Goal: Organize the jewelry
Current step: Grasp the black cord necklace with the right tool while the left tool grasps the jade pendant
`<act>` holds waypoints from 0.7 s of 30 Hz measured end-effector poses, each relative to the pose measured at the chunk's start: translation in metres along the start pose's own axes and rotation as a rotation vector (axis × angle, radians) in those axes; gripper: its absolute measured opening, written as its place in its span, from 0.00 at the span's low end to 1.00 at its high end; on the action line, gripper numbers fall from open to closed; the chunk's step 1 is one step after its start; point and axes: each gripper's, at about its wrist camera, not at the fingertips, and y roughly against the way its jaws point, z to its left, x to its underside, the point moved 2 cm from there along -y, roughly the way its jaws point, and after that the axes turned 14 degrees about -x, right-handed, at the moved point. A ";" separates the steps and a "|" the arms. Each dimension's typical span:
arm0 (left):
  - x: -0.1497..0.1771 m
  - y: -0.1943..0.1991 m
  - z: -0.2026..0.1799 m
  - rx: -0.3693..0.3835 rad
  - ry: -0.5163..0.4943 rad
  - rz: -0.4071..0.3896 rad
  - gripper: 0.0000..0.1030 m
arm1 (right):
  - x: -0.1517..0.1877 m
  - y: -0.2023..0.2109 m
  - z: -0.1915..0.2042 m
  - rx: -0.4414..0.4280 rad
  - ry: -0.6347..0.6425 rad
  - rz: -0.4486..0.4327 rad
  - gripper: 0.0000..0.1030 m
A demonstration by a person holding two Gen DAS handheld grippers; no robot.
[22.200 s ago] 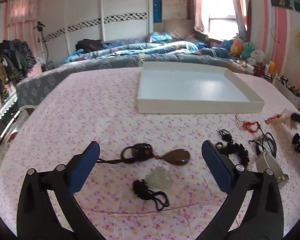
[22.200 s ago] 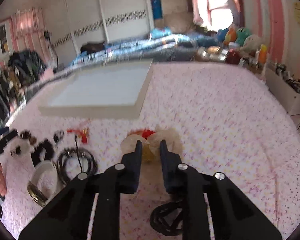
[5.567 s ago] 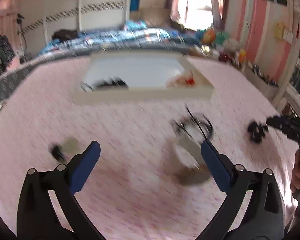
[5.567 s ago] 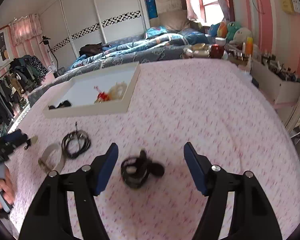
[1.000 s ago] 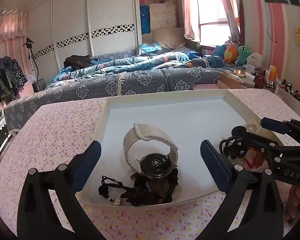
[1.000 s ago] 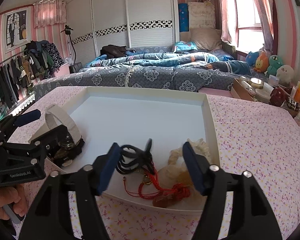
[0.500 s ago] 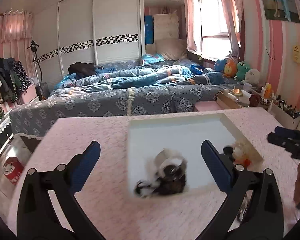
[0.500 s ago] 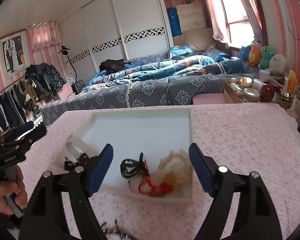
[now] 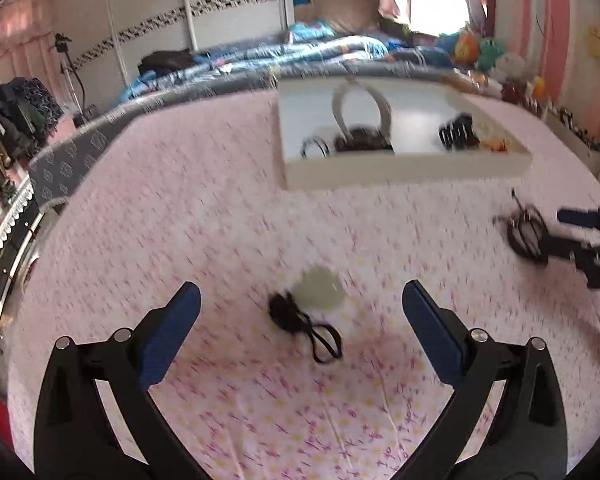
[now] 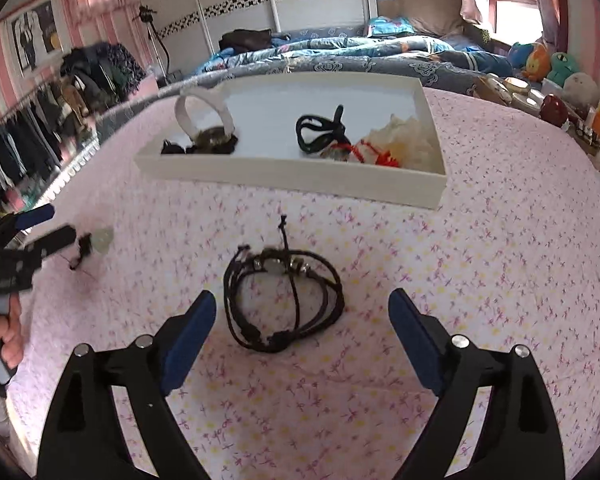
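My left gripper [image 9: 300, 320] is open, low over the pink floral cloth, with a pale green pendant [image 9: 318, 290] on a black cord [image 9: 300, 326] lying between its jaws. My right gripper [image 10: 300, 320] is open, its jaws either side of a coiled black cord necklace [image 10: 284, 300]. The white tray [image 10: 292, 180] behind holds a white-strapped watch [image 10: 204, 120], a black cord bundle [image 10: 320, 130], a red-tasselled piece [image 10: 374, 154] and a cream item [image 10: 408, 138]. The tray also shows in the left wrist view [image 9: 400, 166].
A bed with blue bedding [image 10: 340, 52] runs behind the table. Clothes [image 10: 28, 128] hang on a rack at the left. Toys and small bottles [image 10: 556, 80] line the right side. The left wrist view is motion-blurred.
Both grippers have pulled back from the tray and dropped low over the cloth. The left one now frames the green pendant, the right one the black cord necklace.
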 end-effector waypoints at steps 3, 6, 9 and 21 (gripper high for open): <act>0.008 -0.009 0.000 0.025 0.005 0.031 0.96 | 0.001 -0.005 -0.003 0.015 -0.006 0.011 0.86; 0.014 -0.021 0.000 0.070 -0.016 0.079 0.76 | 0.002 -0.009 -0.005 0.032 0.001 0.024 0.85; 0.014 -0.022 -0.002 0.069 -0.037 0.066 0.61 | 0.000 -0.009 -0.007 0.021 -0.006 0.026 0.84; 0.004 -0.003 -0.009 0.156 -0.047 -0.020 0.14 | -0.004 -0.001 -0.002 -0.028 -0.006 -0.036 0.05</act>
